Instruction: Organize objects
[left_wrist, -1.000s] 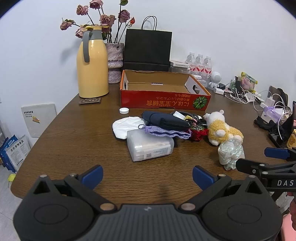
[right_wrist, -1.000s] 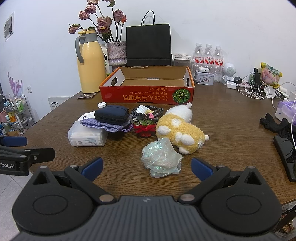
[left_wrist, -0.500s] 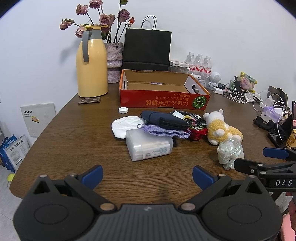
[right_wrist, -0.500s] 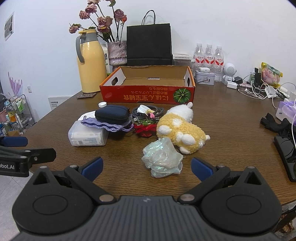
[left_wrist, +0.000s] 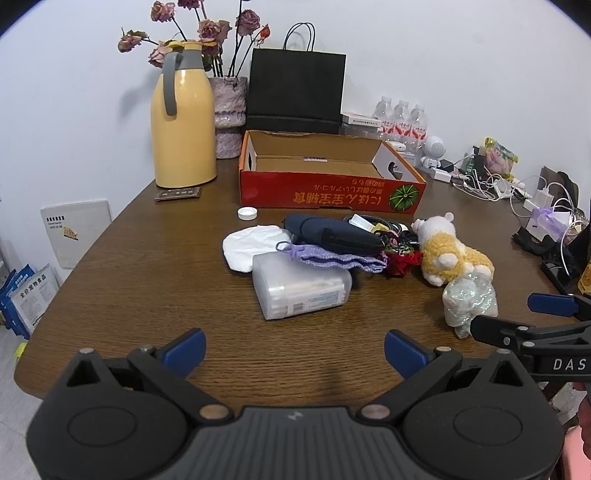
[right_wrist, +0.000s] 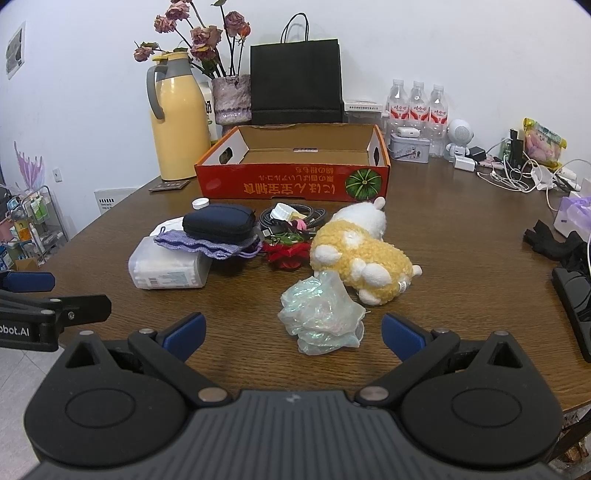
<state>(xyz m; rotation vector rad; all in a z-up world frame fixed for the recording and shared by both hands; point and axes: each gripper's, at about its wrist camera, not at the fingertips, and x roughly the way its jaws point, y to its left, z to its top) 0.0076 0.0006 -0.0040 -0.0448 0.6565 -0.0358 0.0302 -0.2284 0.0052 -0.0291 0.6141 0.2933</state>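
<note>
Before right tool (right_wrist: 291, 338): plush (right_wrist: 360, 254) lengthwise, head boxward.

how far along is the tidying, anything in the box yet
Nothing looks done: the red cardboard box looks empty. Nothing is in hand; the left gripper and right gripper are open. Left: the yellow plush toy, iridescent crumpled wrap, dark blue pouch and clear plastic swab box.

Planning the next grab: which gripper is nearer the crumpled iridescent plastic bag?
Right. The right gripper faces the crumpled iridescent plastic bag just ahead of its open fingers; the left gripper sits further off, bag to its right.
</note>
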